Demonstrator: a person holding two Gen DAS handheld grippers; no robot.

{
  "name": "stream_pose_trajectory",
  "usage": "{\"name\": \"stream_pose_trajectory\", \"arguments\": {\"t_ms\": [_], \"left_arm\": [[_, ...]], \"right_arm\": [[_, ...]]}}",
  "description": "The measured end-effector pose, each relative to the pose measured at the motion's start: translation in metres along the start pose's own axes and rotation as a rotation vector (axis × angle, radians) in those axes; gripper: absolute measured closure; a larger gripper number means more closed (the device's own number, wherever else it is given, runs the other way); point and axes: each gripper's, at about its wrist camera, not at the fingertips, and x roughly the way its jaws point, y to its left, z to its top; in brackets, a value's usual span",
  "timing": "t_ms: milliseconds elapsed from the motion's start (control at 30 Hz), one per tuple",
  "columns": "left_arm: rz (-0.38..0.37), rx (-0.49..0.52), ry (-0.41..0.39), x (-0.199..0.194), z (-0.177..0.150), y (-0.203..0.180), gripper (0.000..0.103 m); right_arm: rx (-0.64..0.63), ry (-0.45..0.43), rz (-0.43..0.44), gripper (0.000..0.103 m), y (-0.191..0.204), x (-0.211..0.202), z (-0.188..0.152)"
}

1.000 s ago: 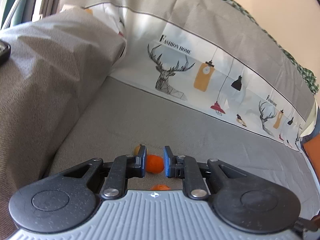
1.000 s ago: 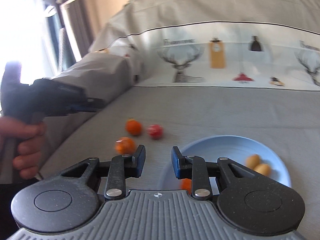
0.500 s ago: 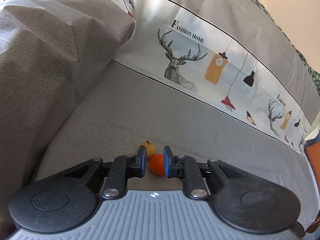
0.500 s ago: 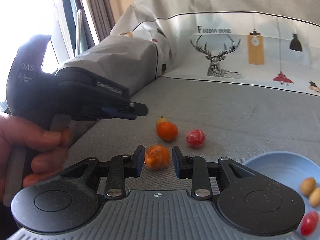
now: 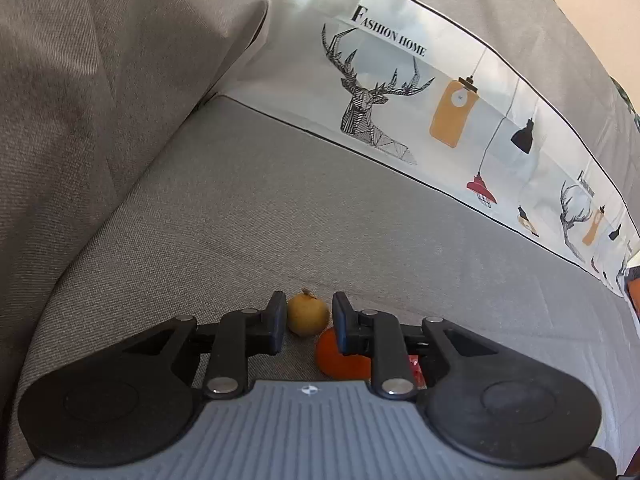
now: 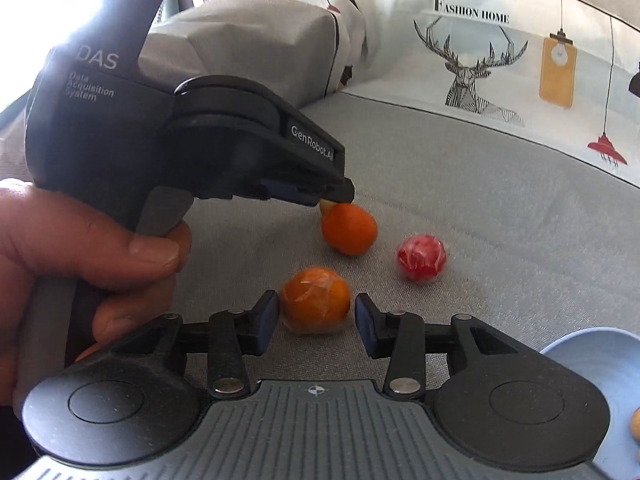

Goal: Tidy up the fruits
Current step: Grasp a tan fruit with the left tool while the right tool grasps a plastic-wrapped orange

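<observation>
In the left wrist view my left gripper (image 5: 308, 322) is open, its fingers on either side of a small yellow fruit (image 5: 308, 315) on the grey sofa seat; an orange (image 5: 340, 358) lies just behind the right finger. In the right wrist view my right gripper (image 6: 316, 320) is open around a wrapped orange (image 6: 315, 304) on the seat. Beyond it lie the plain orange (image 6: 349, 228) and a red wrapped fruit (image 6: 422, 258). The left gripper (image 6: 336, 196) hovers over the yellow fruit, which is mostly hidden there.
A blue plate (image 6: 592, 356) with small yellowish fruits sits at the right edge. The sofa armrest (image 5: 80, 100) rises on the left and the printed backrest cover (image 5: 440, 100) stands behind. Grey seat cushion (image 5: 360, 220) stretches ahead.
The left gripper moved forward past the orange to straddle the yellow fruit. The right gripper swung left off the plate and closed in on the wrapped orange, which now sits between its fingers.
</observation>
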Motion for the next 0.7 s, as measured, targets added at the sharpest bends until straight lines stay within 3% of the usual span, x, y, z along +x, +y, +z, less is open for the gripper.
{"name": "stream_pose_trajectory", "arguments": {"t_ms": [367, 700], "left_arm": [[0.003, 0.052, 0.001, 0.001, 0.0, -0.009, 0.077], [-0.003, 0.09, -0.135, -0.05, -0.008, -0.027, 0.077]], "right_arm": [[0.02, 0.029, -0.015, 0.063, -0.001, 0.002, 0.0], [0.108, -0.102, -0.075, 0.063, -0.015, -0.056, 0.004]]}}
